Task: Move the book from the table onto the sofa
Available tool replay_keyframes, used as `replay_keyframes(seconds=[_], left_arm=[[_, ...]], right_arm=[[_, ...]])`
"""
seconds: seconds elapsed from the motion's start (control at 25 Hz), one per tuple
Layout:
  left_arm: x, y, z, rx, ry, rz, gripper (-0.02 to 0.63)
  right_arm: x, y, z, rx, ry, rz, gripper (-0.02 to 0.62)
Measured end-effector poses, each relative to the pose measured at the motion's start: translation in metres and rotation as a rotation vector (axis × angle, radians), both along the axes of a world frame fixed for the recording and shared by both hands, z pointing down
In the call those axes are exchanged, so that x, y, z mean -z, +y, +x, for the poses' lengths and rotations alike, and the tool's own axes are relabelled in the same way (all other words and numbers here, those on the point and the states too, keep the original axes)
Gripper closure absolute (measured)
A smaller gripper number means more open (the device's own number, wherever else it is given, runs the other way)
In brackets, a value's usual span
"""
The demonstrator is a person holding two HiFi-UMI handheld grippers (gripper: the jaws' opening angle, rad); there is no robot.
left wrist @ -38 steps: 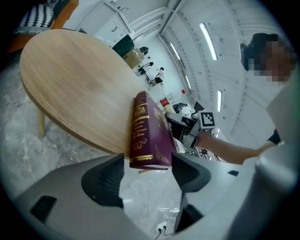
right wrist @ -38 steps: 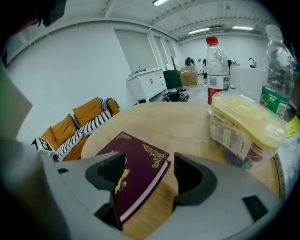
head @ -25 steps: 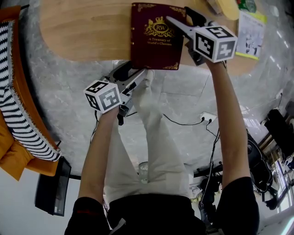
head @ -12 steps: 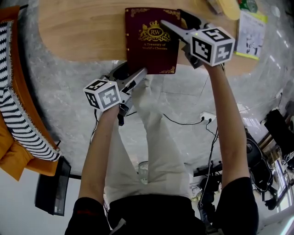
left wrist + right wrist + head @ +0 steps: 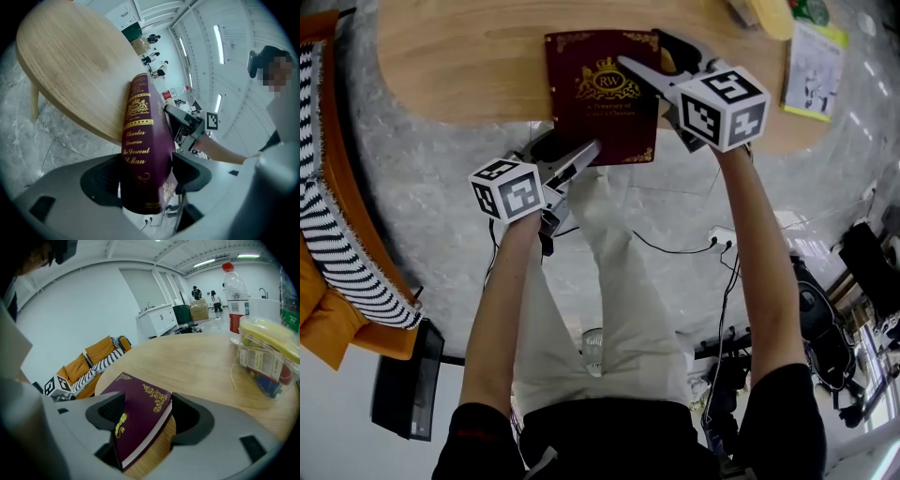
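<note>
Jaws of both grippers stand apart around the maroon, gold-stamped hardback book (image 5: 595, 98): right gripper (image 5: 642, 49) straddles its far right edge, left gripper (image 5: 584, 153) its overhanging near end. It lies farther left than a second ago, further over the round wooden table's (image 5: 459, 66) near edge.
</note>
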State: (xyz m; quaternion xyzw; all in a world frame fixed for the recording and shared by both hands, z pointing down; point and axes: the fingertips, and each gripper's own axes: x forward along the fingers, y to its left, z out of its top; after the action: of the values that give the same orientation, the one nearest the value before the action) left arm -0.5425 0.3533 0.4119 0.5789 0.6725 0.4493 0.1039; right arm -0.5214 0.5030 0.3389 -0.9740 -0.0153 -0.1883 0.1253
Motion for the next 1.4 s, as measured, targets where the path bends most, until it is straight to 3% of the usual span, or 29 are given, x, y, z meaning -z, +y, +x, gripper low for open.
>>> replay_keyframes(seconds=[0.56, 0.8, 1.04, 1.4], left_arm=[[0.003, -0.004, 0.003, -0.036, -0.033, 0.012, 0.283], [0.013, -0.023, -0.001, -0.052, -0.05, -0.019, 0.319], [0.044, -0.024, -0.003, -0.071, -0.046, -0.063, 0.341], [0.116, -0.032, -0.006, -0.107, 0.047, -0.108, 0.362]], right_arm=[[0.001, -0.007, 0.002, -0.008, 0.008, 0.016, 0.265], [0.011, -0.024, -0.004, -0.018, 0.038, 0.043, 0.265], [0.039, -0.022, -0.012, -0.049, 0.091, 0.066, 0.265], [0.101, -0.026, -0.037, -0.105, 0.186, 0.101, 0.265]])
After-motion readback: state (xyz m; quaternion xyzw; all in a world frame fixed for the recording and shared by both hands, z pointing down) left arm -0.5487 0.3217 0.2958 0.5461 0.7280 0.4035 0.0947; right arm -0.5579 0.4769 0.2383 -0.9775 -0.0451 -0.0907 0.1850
